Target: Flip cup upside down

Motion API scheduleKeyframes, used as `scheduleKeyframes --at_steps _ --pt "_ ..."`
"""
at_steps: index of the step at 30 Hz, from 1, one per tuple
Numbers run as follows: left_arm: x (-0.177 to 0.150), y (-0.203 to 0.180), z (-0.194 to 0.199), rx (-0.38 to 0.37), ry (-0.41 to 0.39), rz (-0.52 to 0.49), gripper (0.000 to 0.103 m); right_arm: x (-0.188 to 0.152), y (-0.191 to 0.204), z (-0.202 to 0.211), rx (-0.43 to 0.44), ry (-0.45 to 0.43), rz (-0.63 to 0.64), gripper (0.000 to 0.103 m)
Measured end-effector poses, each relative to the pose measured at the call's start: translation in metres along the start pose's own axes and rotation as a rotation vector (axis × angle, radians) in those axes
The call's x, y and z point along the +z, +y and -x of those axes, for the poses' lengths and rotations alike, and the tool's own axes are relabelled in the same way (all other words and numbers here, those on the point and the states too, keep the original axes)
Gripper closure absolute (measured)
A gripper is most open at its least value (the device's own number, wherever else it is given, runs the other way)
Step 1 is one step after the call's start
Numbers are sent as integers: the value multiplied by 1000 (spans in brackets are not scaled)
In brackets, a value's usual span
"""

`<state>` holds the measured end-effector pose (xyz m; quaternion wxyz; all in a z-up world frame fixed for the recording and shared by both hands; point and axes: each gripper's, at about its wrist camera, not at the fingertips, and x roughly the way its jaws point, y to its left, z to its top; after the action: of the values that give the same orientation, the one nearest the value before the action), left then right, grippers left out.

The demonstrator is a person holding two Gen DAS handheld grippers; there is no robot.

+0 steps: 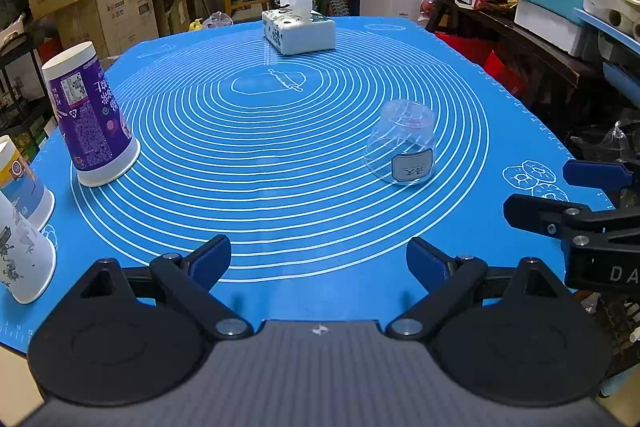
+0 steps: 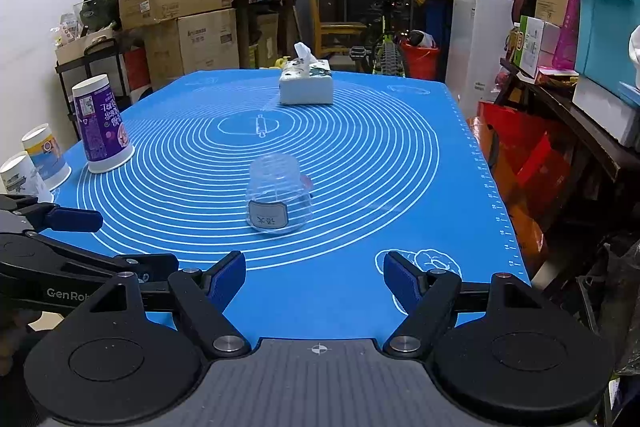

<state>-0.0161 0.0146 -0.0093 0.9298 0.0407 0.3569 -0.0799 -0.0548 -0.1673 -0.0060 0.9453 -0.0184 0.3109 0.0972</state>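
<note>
A clear plastic cup [image 1: 402, 143] with a white label stands mouth down on the blue mat [image 1: 280, 147], right of centre. It also shows in the right wrist view [image 2: 278, 199], straight ahead of my right gripper [image 2: 314, 277]. My left gripper [image 1: 318, 265] is open and empty, low over the mat's near edge, with the cup ahead and to its right. My right gripper is open and empty, a short way short of the cup. The right gripper also shows at the right edge of the left wrist view [image 1: 560, 195].
A purple paper cup [image 1: 90, 119] and two smaller paper cups [image 1: 22, 227] stand mouth down at the mat's left edge. A tissue box [image 1: 298, 31] sits at the far side. Cardboard boxes, a bicycle and shelves surround the table.
</note>
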Motion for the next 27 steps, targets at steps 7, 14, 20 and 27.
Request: scheduleKeyframes --at_steps 7,14,20,27 --pt "0 -1 -1 -5 4 4 9 0 0 0 -2 5 0 23" --pt "-1 -4 -4 -8 9 8 9 -2 -3 2 -5 9 -2 23" --pt "-1 -3 -4 -8 8 9 9 -1 -5 2 -7 10 -5 23" --pt "-1 -3 -4 -6 6 3 9 -1 -7 3 -9 9 -7 23"
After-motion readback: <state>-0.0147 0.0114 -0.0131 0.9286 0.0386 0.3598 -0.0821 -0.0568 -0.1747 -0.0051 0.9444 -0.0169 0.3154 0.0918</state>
